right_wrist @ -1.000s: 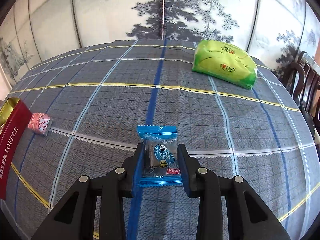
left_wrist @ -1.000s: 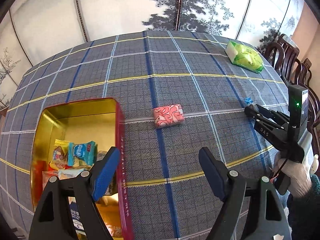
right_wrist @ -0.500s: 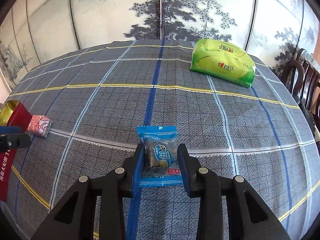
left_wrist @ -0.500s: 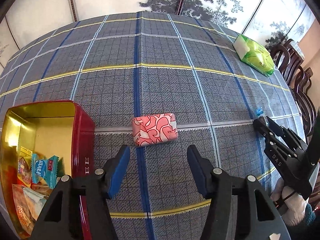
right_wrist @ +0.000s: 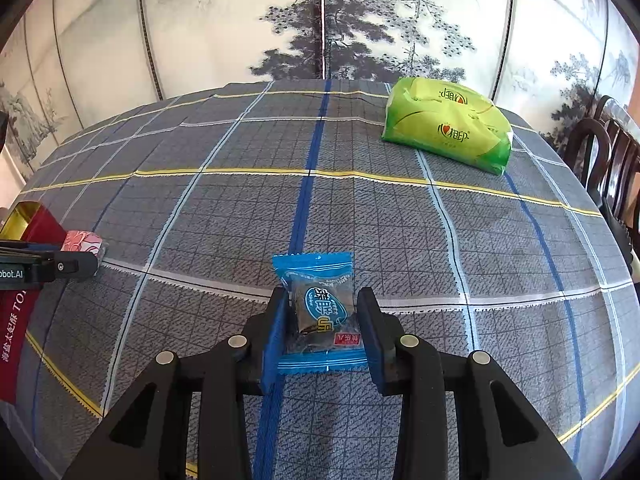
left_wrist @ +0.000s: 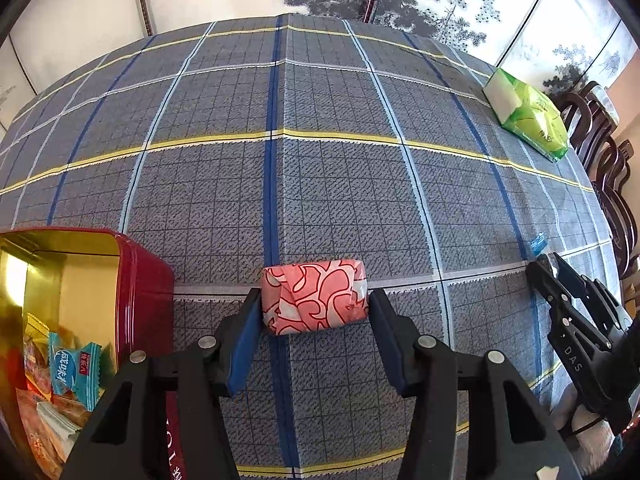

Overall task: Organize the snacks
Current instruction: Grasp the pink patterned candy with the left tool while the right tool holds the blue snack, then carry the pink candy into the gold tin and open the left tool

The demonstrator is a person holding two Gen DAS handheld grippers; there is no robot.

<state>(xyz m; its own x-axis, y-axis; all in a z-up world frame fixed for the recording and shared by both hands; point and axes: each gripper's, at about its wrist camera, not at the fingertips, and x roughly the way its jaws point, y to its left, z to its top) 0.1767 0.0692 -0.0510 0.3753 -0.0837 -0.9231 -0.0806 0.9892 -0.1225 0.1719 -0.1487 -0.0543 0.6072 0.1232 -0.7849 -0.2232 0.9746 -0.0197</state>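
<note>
A pink wrapped snack [left_wrist: 314, 296] lies on the checked tablecloth. My left gripper [left_wrist: 312, 320] is open with its jaws on either side of the snack; a small gap shows on the right side. The snack also shows at the far left of the right wrist view [right_wrist: 82, 242]. My right gripper [right_wrist: 322, 328] is shut on a blue snack packet [right_wrist: 318, 312], which rests on the cloth. The red tin [left_wrist: 140, 280] with a gold inside stands at the left and holds several snacks [left_wrist: 74, 368].
A green tissue pack [right_wrist: 448, 128] lies at the far right of the table. Dark wooden chairs [left_wrist: 612, 168] stand past the right table edge. A painted screen stands behind the table.
My left gripper moved from above the tin forward and right to the pink snack, and its jaws now straddle it. My right gripper stayed shut on the blue packet.
</note>
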